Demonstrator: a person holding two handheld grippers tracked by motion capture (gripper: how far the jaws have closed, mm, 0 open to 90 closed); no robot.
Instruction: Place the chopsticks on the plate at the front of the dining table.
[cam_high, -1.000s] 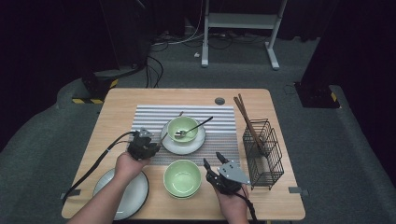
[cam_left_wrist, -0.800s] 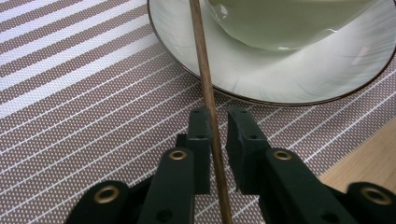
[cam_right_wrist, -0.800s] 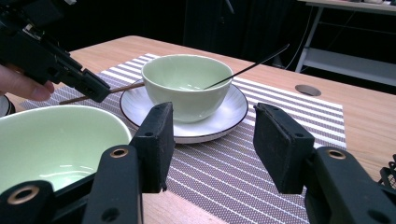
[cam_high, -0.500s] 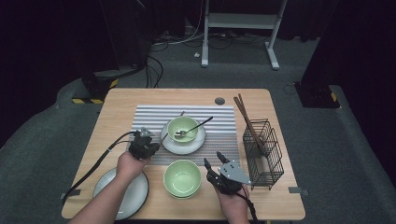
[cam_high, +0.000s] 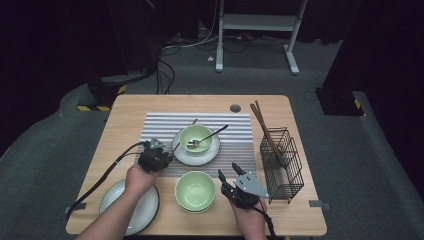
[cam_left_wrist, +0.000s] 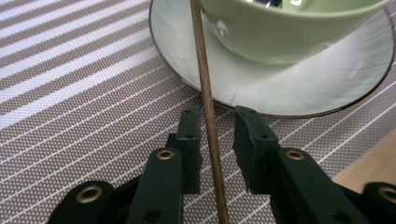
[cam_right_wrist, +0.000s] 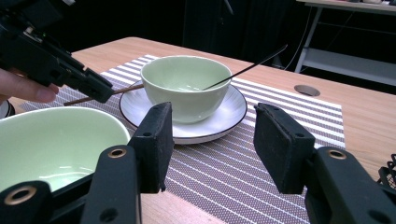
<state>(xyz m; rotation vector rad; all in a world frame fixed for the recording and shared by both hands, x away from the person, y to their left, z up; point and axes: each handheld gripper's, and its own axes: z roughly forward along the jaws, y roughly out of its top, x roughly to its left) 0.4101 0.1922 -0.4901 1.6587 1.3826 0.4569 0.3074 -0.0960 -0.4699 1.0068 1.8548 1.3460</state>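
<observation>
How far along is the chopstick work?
Done: brown chopsticks stand in the black wire basket. In hand: the left gripper, jaws just opening, straddles one brown wooden chopstick against the white plate. Left: probably gripping and moving it.

Two green bowls (cam_high: 195, 138) (cam_high: 195, 190) and two white plates (cam_high: 196, 155) (cam_high: 128, 206) sit on the table. One wire basket (cam_high: 282, 165) at three o'clock holds two chopsticks (cam_high: 263, 128). One spoon (cam_high: 207, 136) rests in the far bowl.

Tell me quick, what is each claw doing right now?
Left gripper: jaws just opening, apart around a chopstick, not pressing it.
Right gripper: open, holding nothing.
</observation>
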